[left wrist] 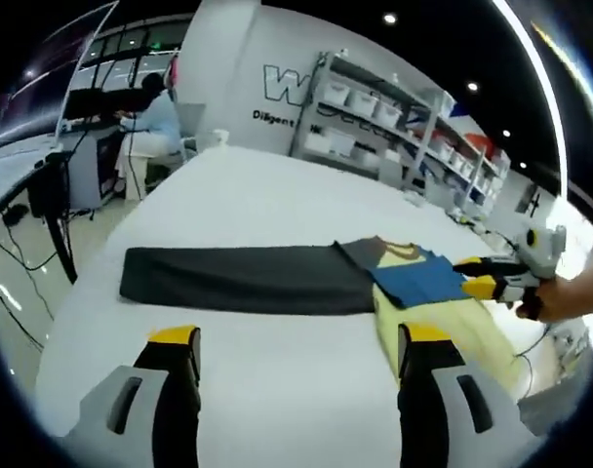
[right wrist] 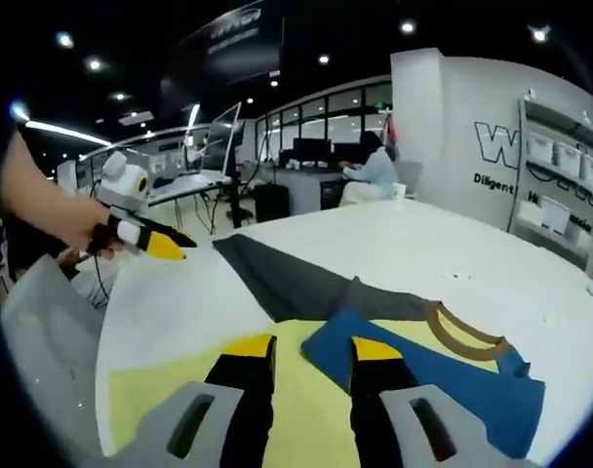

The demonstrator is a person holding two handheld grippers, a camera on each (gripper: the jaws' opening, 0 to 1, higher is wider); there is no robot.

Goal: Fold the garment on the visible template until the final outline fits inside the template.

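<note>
Left gripper view: the left gripper (left wrist: 295, 353) hovers above the white table (left wrist: 248, 200) with its 2 yellow-tipped jaws spread wide and nothing between them, so it is released. Beyond it lies the dark grey template (left wrist: 243, 279), a long flat strip. The garment (left wrist: 443, 312), pale yellow with a blue panel and a brown collar, overlaps the template's end on the right of this view. The right gripper (left wrist: 492, 278) reaches in from the right, held in a person's hand (left wrist: 570, 292), its tips at the blue panel's edge; probably positioned to lift a fold, though this small, blurred sight of it leaves the grip unclear.

Right gripper view: the right gripper's jaws stand apart directly over the garment's yellow cloth and blue edge, with no fabric visibly pinched, so it reads as open. The left gripper appears at left, well clear of the cloth. Much of the garment spills outside the template, so folding has barely started.
</note>
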